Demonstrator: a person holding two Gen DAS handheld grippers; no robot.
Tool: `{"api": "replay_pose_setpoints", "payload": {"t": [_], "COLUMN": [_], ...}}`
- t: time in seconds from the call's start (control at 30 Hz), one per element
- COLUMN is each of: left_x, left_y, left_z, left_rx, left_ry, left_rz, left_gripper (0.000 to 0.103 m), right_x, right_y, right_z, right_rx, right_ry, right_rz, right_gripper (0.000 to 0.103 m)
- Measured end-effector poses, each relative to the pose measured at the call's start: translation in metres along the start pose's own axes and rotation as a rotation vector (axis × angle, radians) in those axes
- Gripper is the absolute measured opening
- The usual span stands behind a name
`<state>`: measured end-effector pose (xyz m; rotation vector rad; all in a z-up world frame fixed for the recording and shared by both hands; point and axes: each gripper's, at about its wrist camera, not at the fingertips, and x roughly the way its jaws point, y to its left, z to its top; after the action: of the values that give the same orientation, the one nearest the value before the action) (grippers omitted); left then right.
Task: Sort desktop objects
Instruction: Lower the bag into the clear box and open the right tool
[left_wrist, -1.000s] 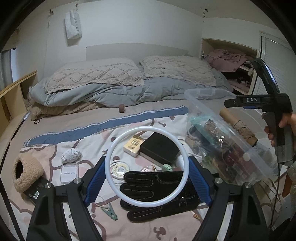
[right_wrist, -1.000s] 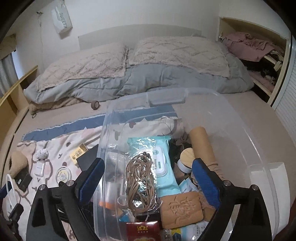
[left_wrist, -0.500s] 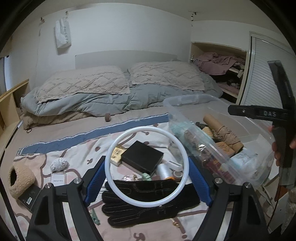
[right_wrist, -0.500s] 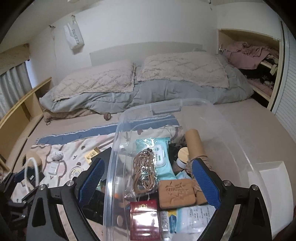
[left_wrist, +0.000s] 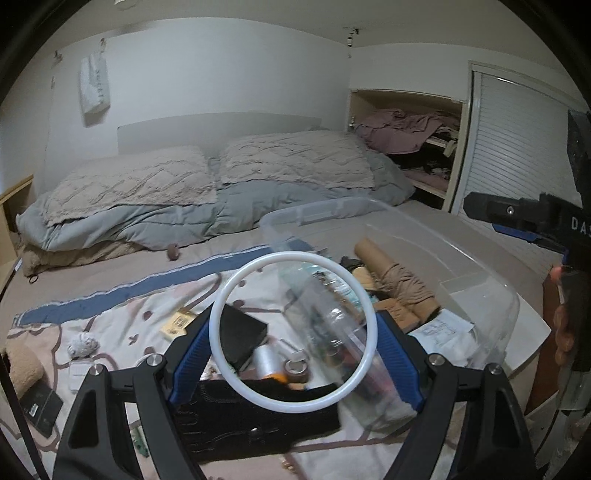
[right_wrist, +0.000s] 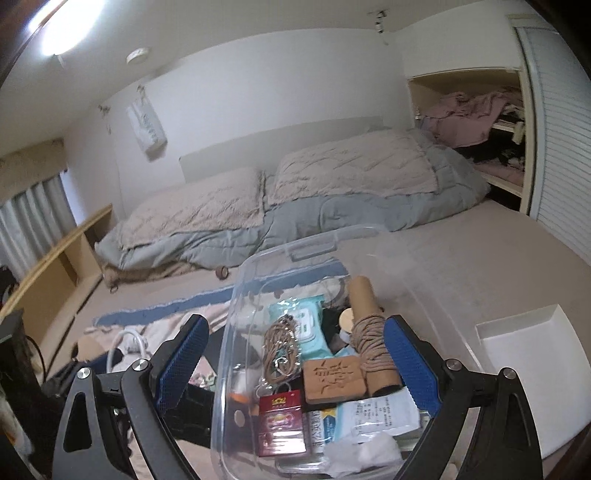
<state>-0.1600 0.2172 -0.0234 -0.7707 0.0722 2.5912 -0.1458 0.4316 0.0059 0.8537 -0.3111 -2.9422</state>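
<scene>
My left gripper (left_wrist: 294, 321) is shut on a white plastic ring (left_wrist: 291, 256), its blue pads pressing the ring's two sides. It hangs over the bed beside the near left wall of a clear plastic bin (left_wrist: 314, 212). My right gripper (right_wrist: 295, 325) hovers open above that bin (right_wrist: 314, 243), touching nothing. Inside lie a wipes pack (right_wrist: 306, 321), a cord-wrapped roll (right_wrist: 369, 332), a carved wooden block (right_wrist: 332, 380) and a red pack (right_wrist: 280, 417). The ring (right_wrist: 125, 343) shows faintly at the left of the right wrist view.
Loose on the patterned blanket lie a black glove (left_wrist: 240, 417), a black box (left_wrist: 240, 332), a white spool (left_wrist: 266, 358) and a tape roll (left_wrist: 295, 367). A fuzzy slipper (left_wrist: 18, 362) sits far left. Pillows and a grey duvet fill the far side.
Both grippers have risen and pulled back. The left one has swung right with the ring still in it, so the bin's wall now shows through the ring.
</scene>
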Motion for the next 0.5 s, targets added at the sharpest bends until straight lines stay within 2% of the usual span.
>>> {"api": "replay_pose_setpoints", "payload": {"t": [0.2, 0.5], "left_x": [0.017, 0.051], "left_y": [-0.032, -0.067], "left_z": [0.001, 0.014], "left_rx": [0.010, -0.029], "left_ry": [0.007, 0.039], "left_rz": [-0.034, -0.108], "left_gripper": [0.084, 0.084], "right_x": [-0.001, -0.008], "right_y": [-0.021, -0.042], "right_z": [-0.003, -0.008], "right_rx": [0.025, 0.063], "right_ry": [0.000, -0.006], "right_rz": [-0.036, -0.047], "right_gripper": [0.096, 0.096]}}
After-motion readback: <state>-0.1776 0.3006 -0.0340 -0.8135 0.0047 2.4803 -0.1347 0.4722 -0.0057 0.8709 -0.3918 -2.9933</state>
